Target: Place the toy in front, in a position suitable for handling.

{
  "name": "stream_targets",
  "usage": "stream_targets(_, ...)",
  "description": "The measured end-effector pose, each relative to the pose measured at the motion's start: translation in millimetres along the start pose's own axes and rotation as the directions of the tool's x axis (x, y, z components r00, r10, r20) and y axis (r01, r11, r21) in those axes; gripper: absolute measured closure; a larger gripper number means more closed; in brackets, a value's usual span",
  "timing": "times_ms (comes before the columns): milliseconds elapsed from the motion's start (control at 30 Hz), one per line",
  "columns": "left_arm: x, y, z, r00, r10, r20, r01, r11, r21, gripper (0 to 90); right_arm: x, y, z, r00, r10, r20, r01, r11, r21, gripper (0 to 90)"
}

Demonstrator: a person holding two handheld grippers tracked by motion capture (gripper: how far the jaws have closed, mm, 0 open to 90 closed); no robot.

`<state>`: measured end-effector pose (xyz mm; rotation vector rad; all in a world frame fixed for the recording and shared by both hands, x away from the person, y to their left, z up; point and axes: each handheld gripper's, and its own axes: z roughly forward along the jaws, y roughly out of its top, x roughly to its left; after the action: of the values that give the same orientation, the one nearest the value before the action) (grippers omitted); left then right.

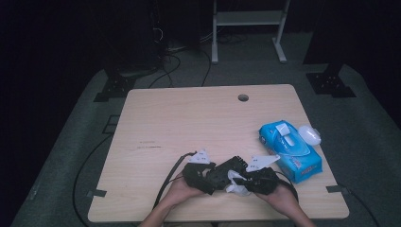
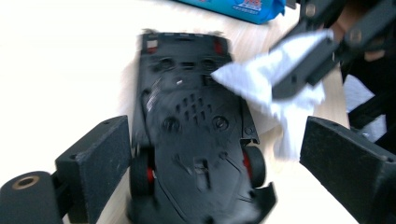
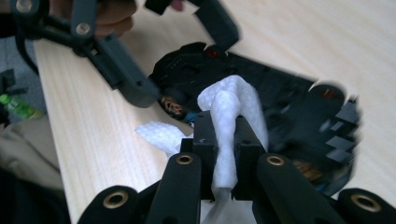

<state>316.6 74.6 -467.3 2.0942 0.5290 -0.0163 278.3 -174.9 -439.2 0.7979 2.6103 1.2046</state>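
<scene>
While the high view gives just a dark cluster near the table's [image 1: 156, 118] front edge, the gripper views resolve it. A black toy car [image 2: 194, 135] is seen in the left gripper view lying upside down on the wood, its underside up and red wheel hubs showing. It lies between the wide-open jaws of the left gripper [image 2: 233, 154], whose pads stand clear of its sides, so nothing is gripped there. No earlier picture is given to set this against.

A white wipe [image 3: 229, 121] is shown in the right gripper view, pinched in a twisted strip between the closed jaws of the right gripper [image 3: 226, 140]. Its free end is laid against the car's [image 3: 280, 112] underside. In the left gripper view the same wipe [image 2: 275, 88] is seen touching the car near its far end, with the right gripper [image 2: 308, 65] coming in from the upper right.

From above, both grippers [image 1: 201, 172] [image 1: 257, 177] are held in the person's hands, with the car [image 1: 224, 172] and wipe [image 1: 236, 182] between them. A blue wipe pack [image 1: 291, 149] lies on the table's right side, its flap raised, with a small white object [image 1: 309, 135] just beside it; what that is cannot be told. A round hole [image 1: 243, 98] is cut near the far edge. The light wood table stands on grey carpet in a dark room, with cables [image 1: 175, 61] and a white frame [image 1: 248, 23] behind it.
</scene>
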Motion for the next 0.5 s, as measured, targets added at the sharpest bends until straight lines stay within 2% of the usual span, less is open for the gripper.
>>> stream_targets(167,5.6,-2.4,-0.5,0.9984,-0.009,-0.056,0.009,0.9999,0.006,5.8,-5.4,8.5,-9.3,0.9992,0.023,0.032,-0.021,0.998,-0.065,83.0)
stream_targets(233,5.6,-2.6,0.3,0.9975,0.005,-0.071,-0.004,0.9999,0.014,5.7,-10.8,12.1,-10.9,0.9971,0.038,0.066,-0.032,0.996,-0.086,83.0)
stream_targets(300,5.5,-2.6,0.8,0.9957,0.024,-0.090,-0.021,0.9994,0.027,3.9,-17.9,13.9,-8.8,0.9938,0.046,0.102,-0.038,0.997,-0.074,82.9)
stream_targets(333,6.1,-2.5,1.0,0.9962,0.023,-0.084,-0.020,0.9994,0.027,3.8,-21.9,14.0,-6.7,0.9918,0.054,0.116,-0.047,0.997,-0.062,83.0)
stream_targets(400,6.7,-2.2,2.0,0.9959,0.022,-0.087,-0.020,0.9994,0.029,3.8,-28.2,12.6,-0.7,0.9894,0.072,0.126,-0.068,0.997,-0.031,83.0)
stream_targets(500,6.4,-2.8,4.9,0.9964,0.026,-0.081,-0.023,0.9988,0.043,3.8,-27.8,10.1,5.9,0.9895,0.071,0.126,-0.071,0.997,-0.003,83.0)
